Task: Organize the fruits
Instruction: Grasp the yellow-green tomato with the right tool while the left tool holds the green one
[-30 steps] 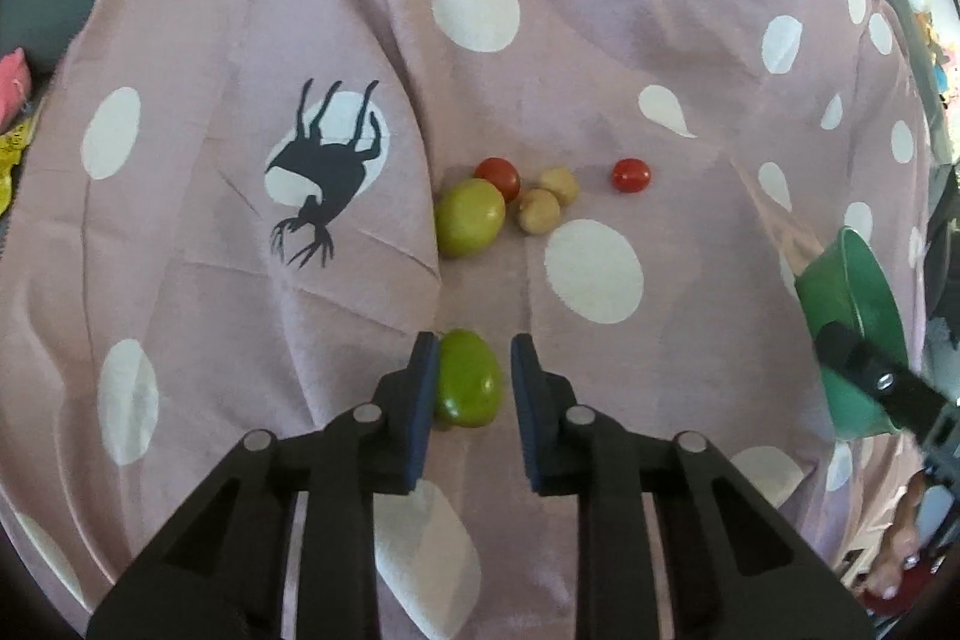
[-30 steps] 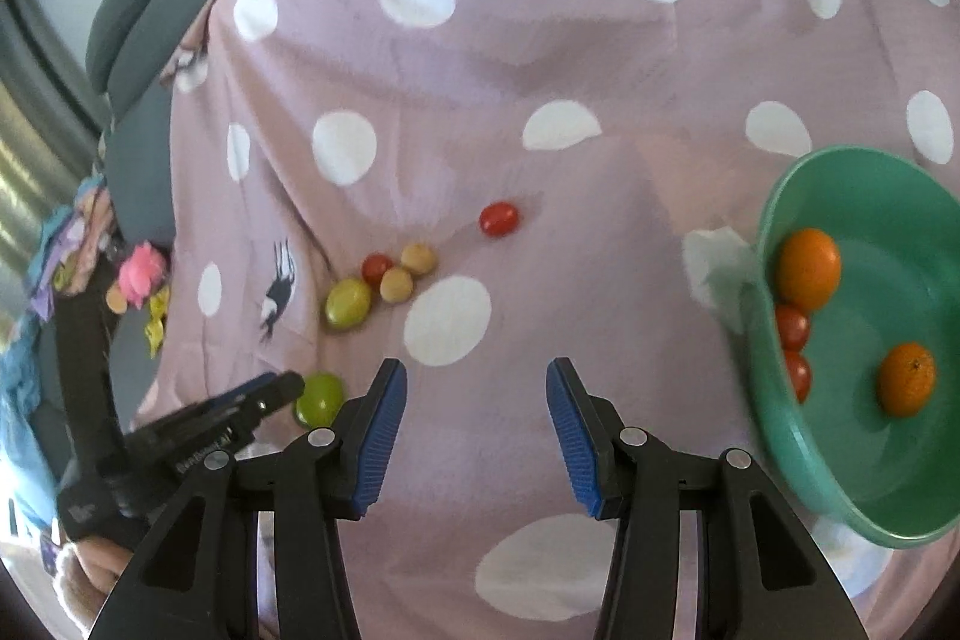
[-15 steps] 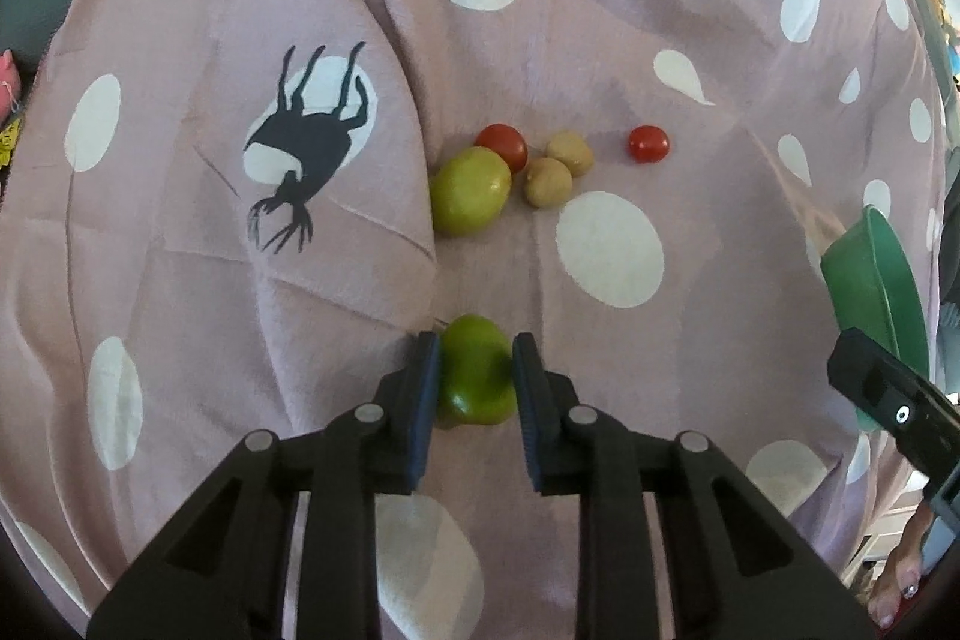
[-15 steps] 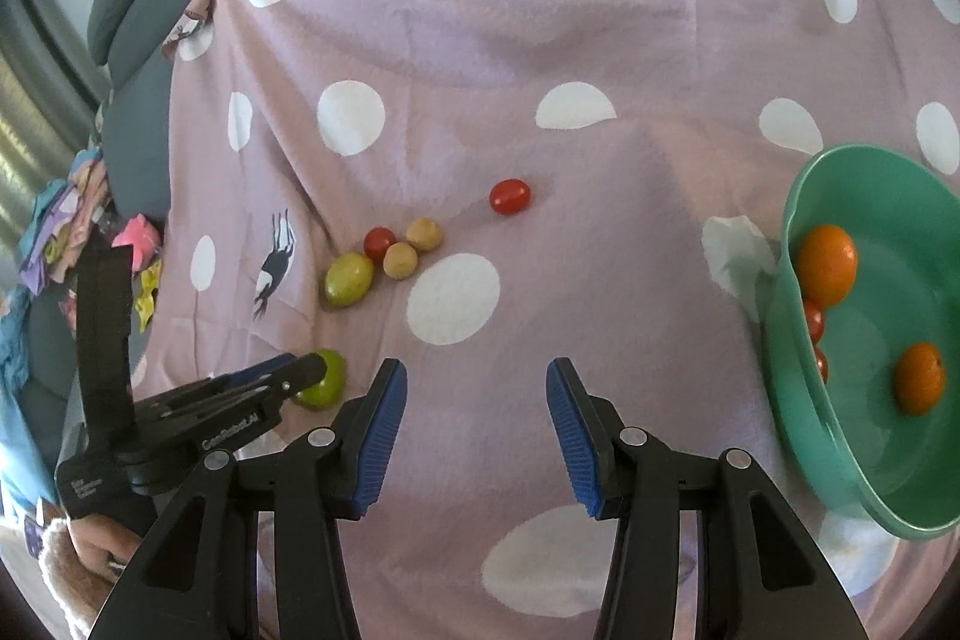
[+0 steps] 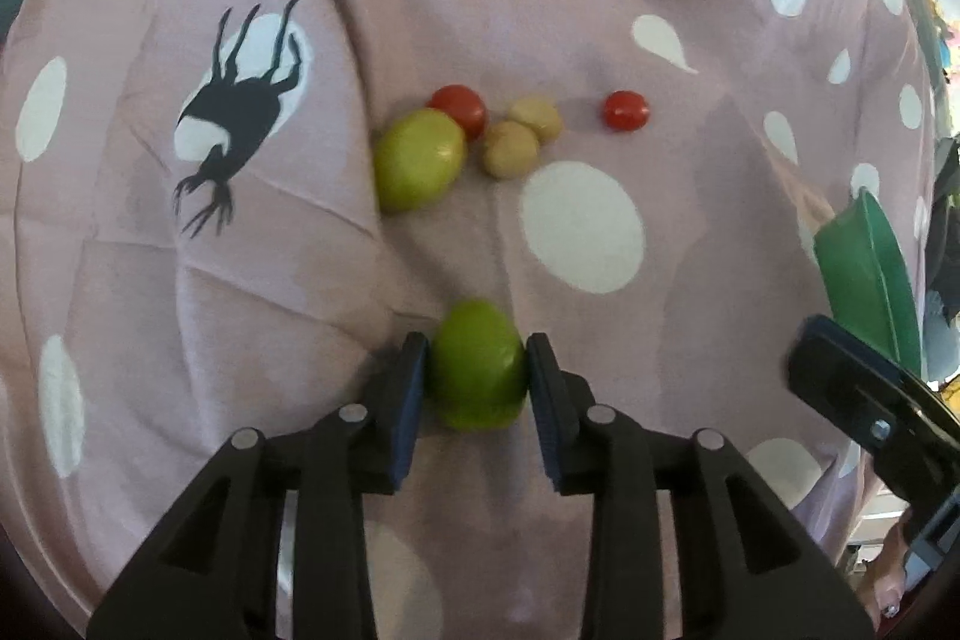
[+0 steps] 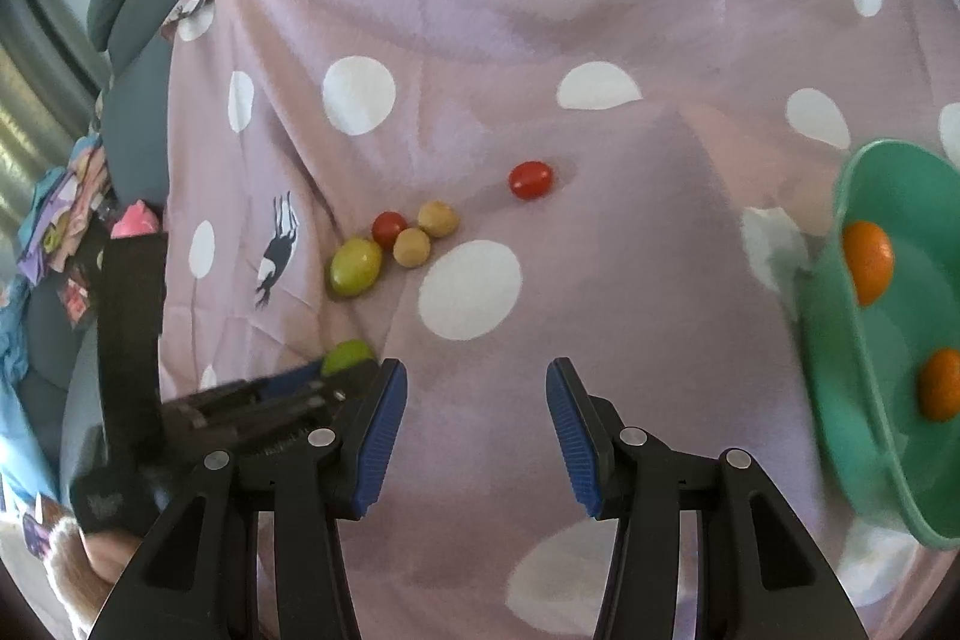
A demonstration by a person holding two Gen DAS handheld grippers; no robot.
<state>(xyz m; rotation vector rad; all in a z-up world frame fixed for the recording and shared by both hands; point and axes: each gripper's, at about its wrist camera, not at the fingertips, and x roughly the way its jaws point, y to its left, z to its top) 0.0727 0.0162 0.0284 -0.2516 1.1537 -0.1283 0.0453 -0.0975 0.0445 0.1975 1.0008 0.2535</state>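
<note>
The green bowl [image 6: 852,388], tilted at the right edge of the dotted pink cloth [image 6: 600,16], holds two orange fruits [image 6: 867,261]; anything deeper inside is hidden by its wall. The right tool [image 6: 477,433] hangs over bare cloth with its jaws well apart and nothing between them. The left tool [image 5: 477,388] has a green egg-shaped fruit [image 5: 477,364] between its pads [image 5: 413,394] with both touching its sides, while the jaws are opening. The fruit lies on the cloth, its long axis running away from the camera, narrower end farthest. Beyond it lie a larger yellow-green fruit [image 5: 420,160], two tan fruits [image 5: 510,148] and two red tomatoes [image 5: 626,111].
</note>
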